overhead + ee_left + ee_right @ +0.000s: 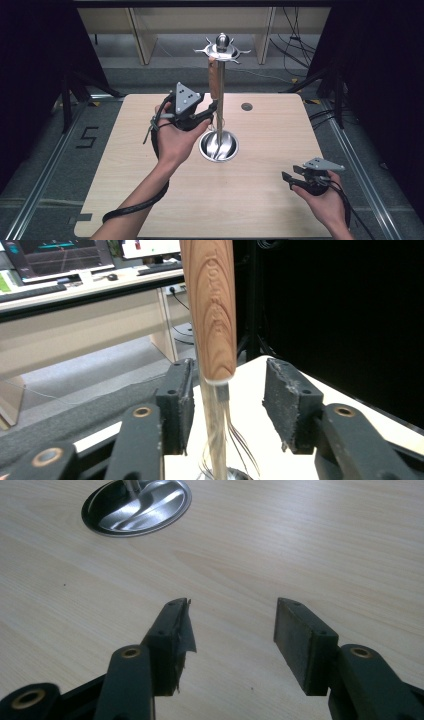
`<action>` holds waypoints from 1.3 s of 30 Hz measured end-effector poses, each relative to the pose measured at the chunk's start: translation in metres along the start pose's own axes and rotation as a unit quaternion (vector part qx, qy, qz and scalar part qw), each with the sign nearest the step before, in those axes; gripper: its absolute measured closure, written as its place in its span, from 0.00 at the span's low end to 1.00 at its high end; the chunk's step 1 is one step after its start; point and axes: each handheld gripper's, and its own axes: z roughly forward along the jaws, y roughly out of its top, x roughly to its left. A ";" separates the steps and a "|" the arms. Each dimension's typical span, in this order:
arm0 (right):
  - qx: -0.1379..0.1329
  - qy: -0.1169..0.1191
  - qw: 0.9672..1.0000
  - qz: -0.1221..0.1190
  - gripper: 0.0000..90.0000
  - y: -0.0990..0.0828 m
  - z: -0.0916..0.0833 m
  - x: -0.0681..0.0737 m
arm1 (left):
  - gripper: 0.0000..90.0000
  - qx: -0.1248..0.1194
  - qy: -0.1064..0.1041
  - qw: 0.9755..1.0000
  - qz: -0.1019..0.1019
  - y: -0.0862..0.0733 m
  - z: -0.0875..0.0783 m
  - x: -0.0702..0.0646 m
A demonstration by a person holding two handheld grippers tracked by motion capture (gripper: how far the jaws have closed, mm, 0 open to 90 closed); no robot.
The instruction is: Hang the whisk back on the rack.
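A wooden-handled whisk with thin steel wires (210, 315) hangs by its top end from a hook of the polished steel utensil stand (219, 90), so it dangles straight down beside the pole over the stand's round dish base at mid tabletop (270, 200). The left tongs (212, 111) bracket the handle's lower end, jaws apart and neither pad pressing, so the hook seems to carry it. The right tongs (289, 180) gape empty, low over bare wood near the right edge, likely waiting.
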 end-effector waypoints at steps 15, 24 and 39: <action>-0.002 -0.002 1.000 -0.009 0.54 0.000 0.000 -0.001 | 0.46 0.020 0.001 1.000 -0.005 -0.047 -0.046 0.026; -0.001 -0.006 1.000 -0.003 0.53 0.000 0.001 0.001 | 0.45 0.062 0.037 0.997 -0.007 -0.112 -0.077 0.047; 0.003 0.001 1.000 -0.005 0.53 -0.001 0.003 0.000 | 0.46 0.160 0.015 0.987 -0.024 -0.215 -0.105 0.064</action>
